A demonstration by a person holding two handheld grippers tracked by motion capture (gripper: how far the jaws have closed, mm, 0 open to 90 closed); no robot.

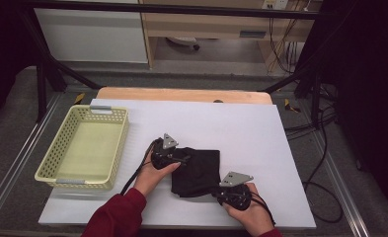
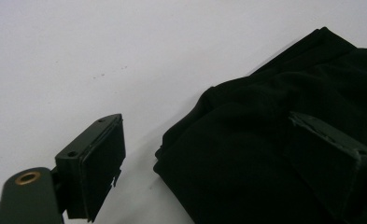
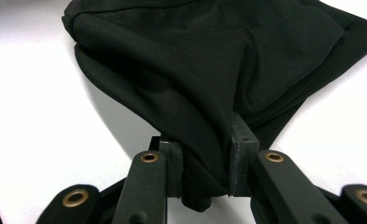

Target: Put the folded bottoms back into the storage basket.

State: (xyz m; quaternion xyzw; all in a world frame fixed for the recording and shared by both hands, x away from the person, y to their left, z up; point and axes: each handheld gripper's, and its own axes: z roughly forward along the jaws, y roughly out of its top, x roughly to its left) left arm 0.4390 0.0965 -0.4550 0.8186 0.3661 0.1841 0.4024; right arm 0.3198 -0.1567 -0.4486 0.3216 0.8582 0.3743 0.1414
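Note:
A folded black cloth lies on the white table top near the front middle. My left gripper sits at the cloth's left edge with its jaws wide open; in the left gripper view one jaw rests over the black cloth and the other stands on bare table. My right gripper is at the cloth's front right corner. In the right gripper view its jaws are shut on a bunched fold of the black cloth.
A pale yellow perforated basket stands at the left of the table. Beyond the far edge are a wooden strip, metal frame bars and cables on the floor at right.

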